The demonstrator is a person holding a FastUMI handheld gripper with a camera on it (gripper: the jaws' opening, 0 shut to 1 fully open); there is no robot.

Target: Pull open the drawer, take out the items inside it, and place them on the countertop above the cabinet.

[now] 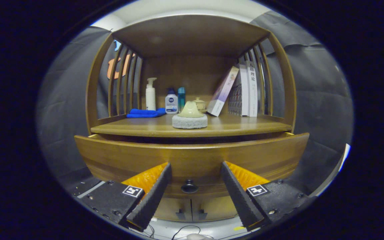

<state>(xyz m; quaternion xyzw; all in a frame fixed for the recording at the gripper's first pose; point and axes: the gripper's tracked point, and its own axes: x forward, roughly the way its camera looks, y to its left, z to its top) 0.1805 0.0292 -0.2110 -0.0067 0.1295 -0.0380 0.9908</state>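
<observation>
Ahead of your gripper (195,166), the wooden cabinet (192,83) spans the view. Its drawer (192,153) stands slightly pulled out, front facing you. The knob (189,186) sits between your widely spread fingers (152,196), untouched. A sponge (190,120) rests on the countertop (245,128) beyond.

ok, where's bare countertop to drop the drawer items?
Bare wood on the countertop in front of the books, and at the front left, ahead of the blue cloth. Centre is crowded: sponge, bottles, jar. Gripper open, its fingers either side of the drawer knob.
</observation>
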